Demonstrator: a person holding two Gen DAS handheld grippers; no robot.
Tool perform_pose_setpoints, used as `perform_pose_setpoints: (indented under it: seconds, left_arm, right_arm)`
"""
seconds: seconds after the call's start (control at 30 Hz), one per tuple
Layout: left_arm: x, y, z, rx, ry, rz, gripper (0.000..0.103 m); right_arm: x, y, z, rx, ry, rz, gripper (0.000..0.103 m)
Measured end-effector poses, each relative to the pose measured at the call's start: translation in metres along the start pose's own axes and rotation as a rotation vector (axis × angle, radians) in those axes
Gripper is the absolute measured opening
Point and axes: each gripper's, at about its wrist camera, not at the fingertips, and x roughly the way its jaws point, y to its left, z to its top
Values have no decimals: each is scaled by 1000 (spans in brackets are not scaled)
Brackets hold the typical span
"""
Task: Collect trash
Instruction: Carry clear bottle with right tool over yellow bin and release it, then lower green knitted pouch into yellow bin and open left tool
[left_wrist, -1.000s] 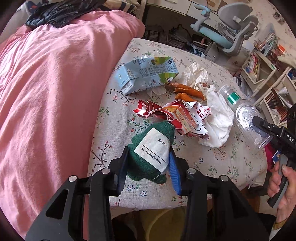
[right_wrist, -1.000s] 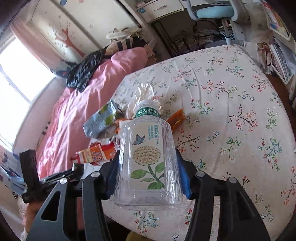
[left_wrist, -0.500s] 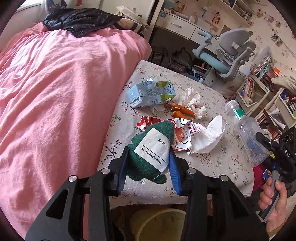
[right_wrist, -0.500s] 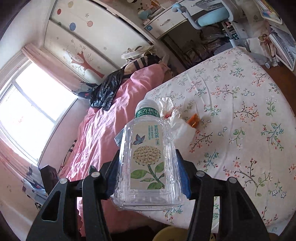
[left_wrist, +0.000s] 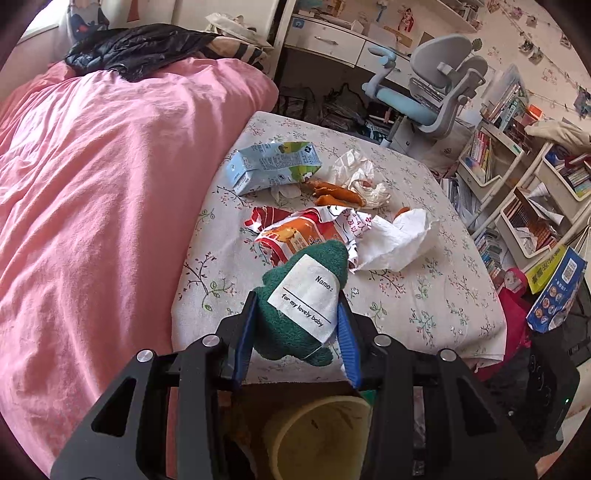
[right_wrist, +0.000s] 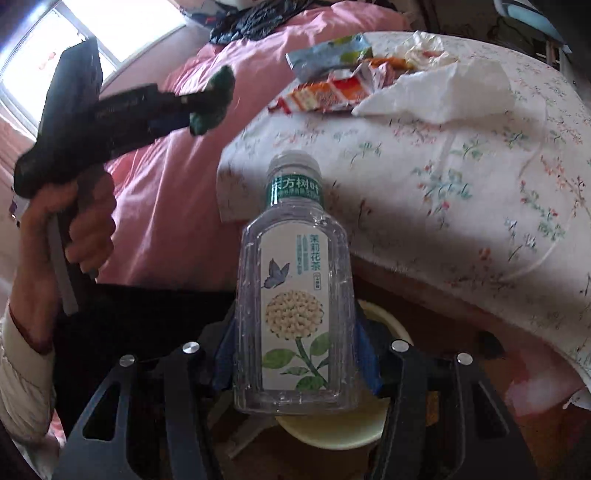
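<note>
Floral tablecloth (left_wrist: 413, 306) strewn with wrappers (pink bed (left_wrist: 92, 192) beside), left fingers (left_wrist: 297, 332) gripping green cloth (left_wrist: 295, 325), right fingers (right_wrist: 295, 358) gripping bottle (right_wrist: 295, 302)

On the table (left_wrist: 424, 295), beside the bed (left_wrist: 110, 184): carton (left_wrist: 273, 166) toward the far edge, peels (left_wrist: 336, 192) just right of it, snack wrapper (left_wrist: 303, 229) nearer, tissue (left_wrist: 395, 236) touching its right side. Bin (left_wrist: 317, 435) below the near edge.
</note>
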Motion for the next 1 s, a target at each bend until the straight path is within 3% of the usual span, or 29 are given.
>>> perform_pose_setpoints:
  seconds: [0.23, 0.37, 0.47, 0.77, 1.0]
  left_arm:
    - [-2, -20, -18, 70, 20, -7, 38]
    - [0, -29, -26, 107, 40, -12, 38]
    - [3, -35, -31, 134, 61, -18, 38]
    - [20, -72, -64, 324, 189, -32, 38]
    - [41, -108, -110, 543, 375, -64, 44]
  right_arm:
    - [42, 24, -23, -108, 154, -67, 54]
    - [52, 24, -23, -113, 176, -96, 57]
    - [35, 15, -17, -72, 87, -111, 66]
    - [-42, -20, 2, 119, -329, -207, 72]
    - [-67, -35, 6, 193, -459, -243, 75]
